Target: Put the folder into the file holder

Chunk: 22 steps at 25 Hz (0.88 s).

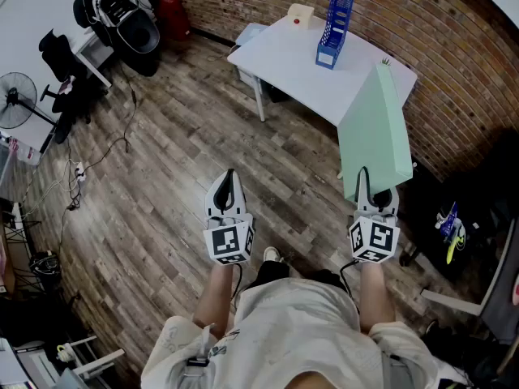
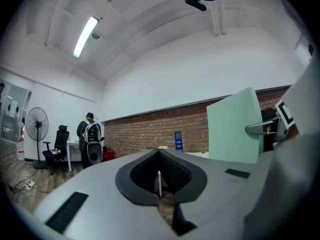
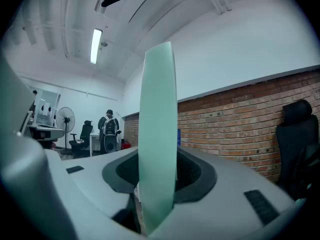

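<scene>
A mint-green folder (image 1: 375, 132) at three o'clock, a blue file holder (image 1: 335, 29) on a white table (image 1: 280, 59) at one o'clock, a red-brown brick wall (image 1: 454, 39), a grey-brown wood-plank floor (image 1: 178, 160) at nine o'clock.

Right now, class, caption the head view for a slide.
Right gripper holds green folder; blue file holder waits on white table.

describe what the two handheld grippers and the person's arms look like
Both the left gripper and right gripper have pale grey shells tapering to dark ribbed jaw pads. Each carries a cube of black-and-white square markers at the back, with a thin black cable trailing towards the person, who wears a light short-sleeved top.
</scene>
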Each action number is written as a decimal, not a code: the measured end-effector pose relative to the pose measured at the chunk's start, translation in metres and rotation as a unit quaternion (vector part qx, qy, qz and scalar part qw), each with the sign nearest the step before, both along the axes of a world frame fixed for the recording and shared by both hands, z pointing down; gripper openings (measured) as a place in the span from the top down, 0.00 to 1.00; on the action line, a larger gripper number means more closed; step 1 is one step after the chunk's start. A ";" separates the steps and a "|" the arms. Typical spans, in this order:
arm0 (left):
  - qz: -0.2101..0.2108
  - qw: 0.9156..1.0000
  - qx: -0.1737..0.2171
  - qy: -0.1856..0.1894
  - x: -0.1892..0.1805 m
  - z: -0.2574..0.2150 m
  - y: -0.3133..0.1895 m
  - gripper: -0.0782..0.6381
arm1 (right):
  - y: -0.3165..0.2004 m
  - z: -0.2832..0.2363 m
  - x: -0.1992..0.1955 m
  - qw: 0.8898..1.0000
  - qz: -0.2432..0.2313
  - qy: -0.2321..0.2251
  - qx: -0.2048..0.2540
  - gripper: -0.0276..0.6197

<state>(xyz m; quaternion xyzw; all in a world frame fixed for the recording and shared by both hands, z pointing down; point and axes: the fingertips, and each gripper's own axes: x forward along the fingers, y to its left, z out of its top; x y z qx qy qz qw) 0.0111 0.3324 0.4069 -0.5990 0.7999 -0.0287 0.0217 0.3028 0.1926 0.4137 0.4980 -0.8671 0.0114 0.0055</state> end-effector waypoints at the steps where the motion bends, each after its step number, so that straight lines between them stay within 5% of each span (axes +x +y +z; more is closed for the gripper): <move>1: -0.004 1.000 -0.002 -0.003 0.012 -0.002 0.007 0.87 | 0.006 -0.002 0.010 1.000 -0.004 -0.002 0.000 0.69; 12: -0.071 0.997 -0.013 0.025 0.119 0.006 0.067 0.87 | 0.050 0.004 0.099 0.998 -0.067 0.000 -0.005 0.69; 22: -0.104 0.994 -0.009 0.033 0.133 0.004 0.093 0.87 | 0.059 0.001 0.088 0.994 -0.113 0.004 0.003 0.69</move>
